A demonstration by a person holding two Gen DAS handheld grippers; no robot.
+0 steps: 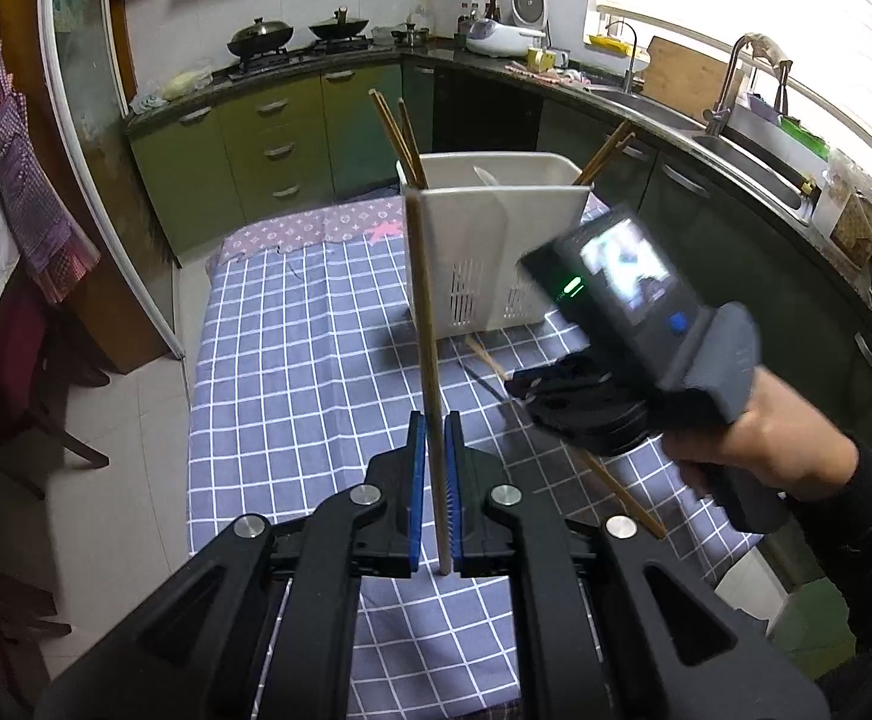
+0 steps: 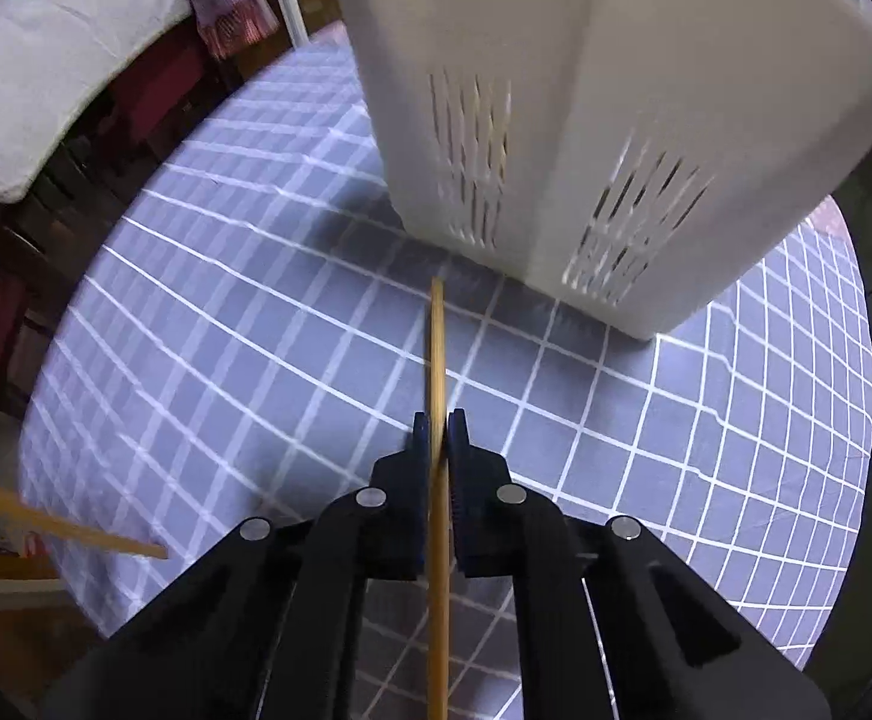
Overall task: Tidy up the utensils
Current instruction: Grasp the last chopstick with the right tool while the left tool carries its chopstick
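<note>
Kitchen: green cabinets [image 1: 267, 138] run along the upper left and centre of the left wrist view, two lidded woks [image 1: 297, 33] on the stove above them, a sink [image 1: 754, 162] under a bright window at upper right. A table takes the middle, covered by a blue cloth with a white grid [image 1: 291, 360].

White slotted utensil holder [image 1: 484, 252] stands upright at frame centre on the cloth; several chopsticks [image 1: 396, 132] lean out of its top.

Left gripper [image 1: 436, 438], lower centre: pads clamped on a pale chopstick [image 1: 420, 312] reaching up to the holder's left corner.

Right gripper [image 2: 439, 438], lower centre of its view: pads pressed on a tan chopstick [image 2: 437, 348], tip just short of the holder's base [image 2: 556, 180].

Another chopstick [image 1: 622, 492] lies on the cloth at lower right.
</note>
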